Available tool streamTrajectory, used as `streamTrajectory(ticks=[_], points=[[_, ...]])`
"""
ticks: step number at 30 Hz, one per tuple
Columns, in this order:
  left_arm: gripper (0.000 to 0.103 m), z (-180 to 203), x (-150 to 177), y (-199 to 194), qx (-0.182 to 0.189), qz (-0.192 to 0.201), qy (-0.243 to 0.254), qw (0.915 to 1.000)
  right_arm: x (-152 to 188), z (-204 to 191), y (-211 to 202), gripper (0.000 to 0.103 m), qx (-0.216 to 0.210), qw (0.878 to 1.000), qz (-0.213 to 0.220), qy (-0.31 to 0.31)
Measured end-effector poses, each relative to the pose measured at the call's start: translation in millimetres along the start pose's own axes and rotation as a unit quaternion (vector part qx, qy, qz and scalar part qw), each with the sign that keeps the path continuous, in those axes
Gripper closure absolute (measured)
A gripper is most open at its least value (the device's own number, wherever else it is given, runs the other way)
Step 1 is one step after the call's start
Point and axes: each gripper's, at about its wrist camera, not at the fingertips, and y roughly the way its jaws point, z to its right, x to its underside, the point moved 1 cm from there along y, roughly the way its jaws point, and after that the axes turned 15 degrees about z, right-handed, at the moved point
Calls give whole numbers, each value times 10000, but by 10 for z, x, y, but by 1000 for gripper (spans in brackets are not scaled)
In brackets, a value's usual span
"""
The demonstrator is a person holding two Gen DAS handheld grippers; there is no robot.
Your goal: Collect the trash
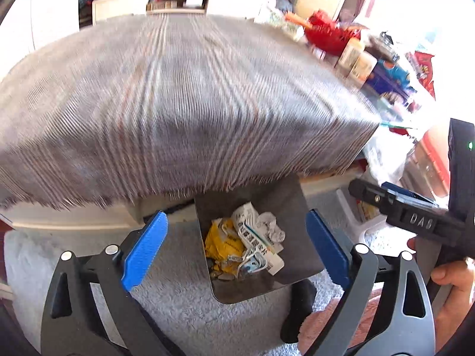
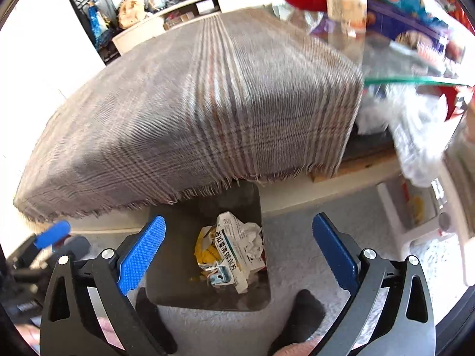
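Observation:
A dark bin (image 1: 297,207) (image 2: 166,284) stands on the carpet under the table edge. Inside lie a crumpled white medicine box (image 1: 255,234) (image 2: 234,249), a yellow wrapper (image 1: 222,243) (image 2: 204,246) and crumpled paper (image 1: 274,228) (image 2: 252,237). My left gripper (image 1: 237,249) is open and empty above the bin. My right gripper (image 2: 237,249) is open and empty above the bin too; its body also shows at the right of the left wrist view (image 1: 415,216). A blue pad of the left gripper (image 2: 52,234) shows at the left of the right wrist view.
A table with a grey plaid cloth (image 1: 178,95) (image 2: 193,112) overhangs the bin. Jars, a red basket (image 1: 326,32) and packets crowd the glass top at the right. A white stool (image 2: 415,216) stands right of the bin. Feet in dark socks (image 2: 305,305) stand near it.

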Motion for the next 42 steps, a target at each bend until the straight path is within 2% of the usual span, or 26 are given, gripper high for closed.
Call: streamTrajectory(ticks=[5, 10, 15, 20, 27, 30, 34, 38, 42], points=[[8, 53, -230, -366, -71, 404, 117, 9991, -160, -101, -405, 3, 163, 9976, 491, -452], [8, 23, -428, -695, -234, 948, 267, 9949, -331, -108, -771, 3, 71, 9948, 855, -544], [8, -65, -579, -872, -399, 1526, 331, 9869, -429, -121, -966, 3, 222, 9877, 1372, -711], [8, -171, -649, -919, -427, 1820, 279, 9820, -520, -77, -1033, 3, 276, 9825, 1702, -709], [8, -204, -707, -937, -494, 1994, 372, 9780, -562, -118, -1079, 3, 345, 9784, 1878, -797], [8, -199, -659, -962, -479, 2070, 335, 9766, -493, -122, -1067, 3, 313, 9782, 1913, -740], [8, -166, -573, -980, -490, 2034, 307, 9774, -415, -150, -1010, 3, 293, 9820, 1738, -674], [8, -111, -516, -1023, -503, 2087, 392, 9759, -383, -237, -1085, 3, 331, 9760, 1962, -883], [8, -66, -491, -1058, -526, 2194, 524, 9728, -344, -253, -1101, 3, 302, 9758, 1974, -892]])
